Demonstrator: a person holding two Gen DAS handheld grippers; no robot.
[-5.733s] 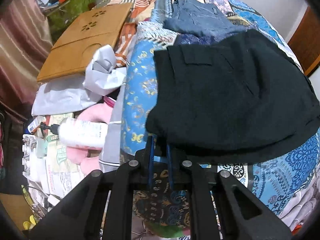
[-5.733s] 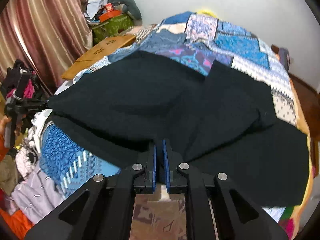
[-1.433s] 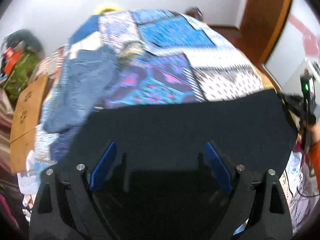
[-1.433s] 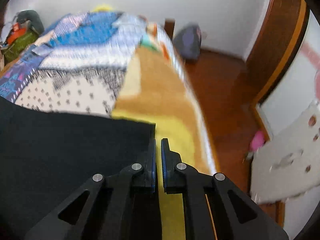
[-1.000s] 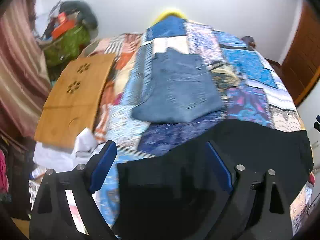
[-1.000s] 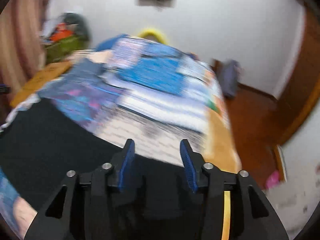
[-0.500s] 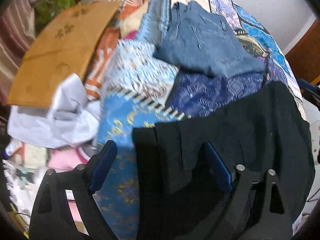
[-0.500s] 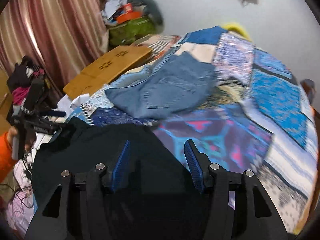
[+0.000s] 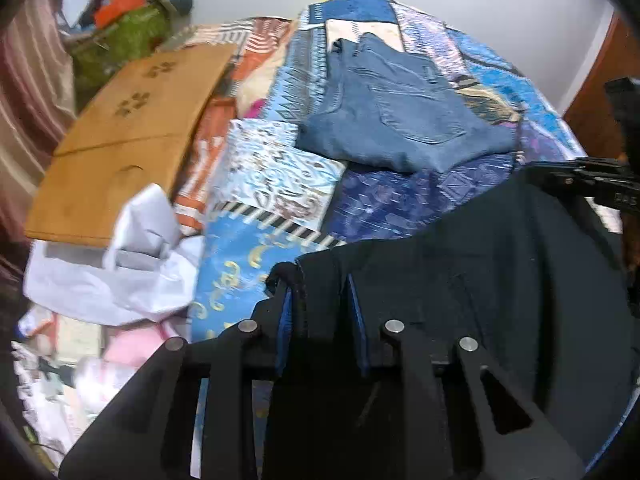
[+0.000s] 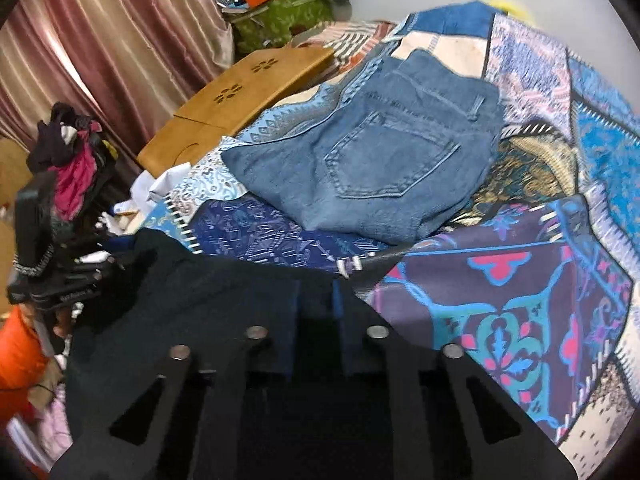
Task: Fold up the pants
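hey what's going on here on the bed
A person is folding black pants on a patchwork bedspread, holding tongs in each hand. The left tongs are partly open around the pants' left edge, and the right tongs sit partly open at the edge nearest them. A folded pair of blue jeans lies further up the bed.

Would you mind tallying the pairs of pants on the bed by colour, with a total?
Black pants: 1
Blue jeans: 1
Total: 2
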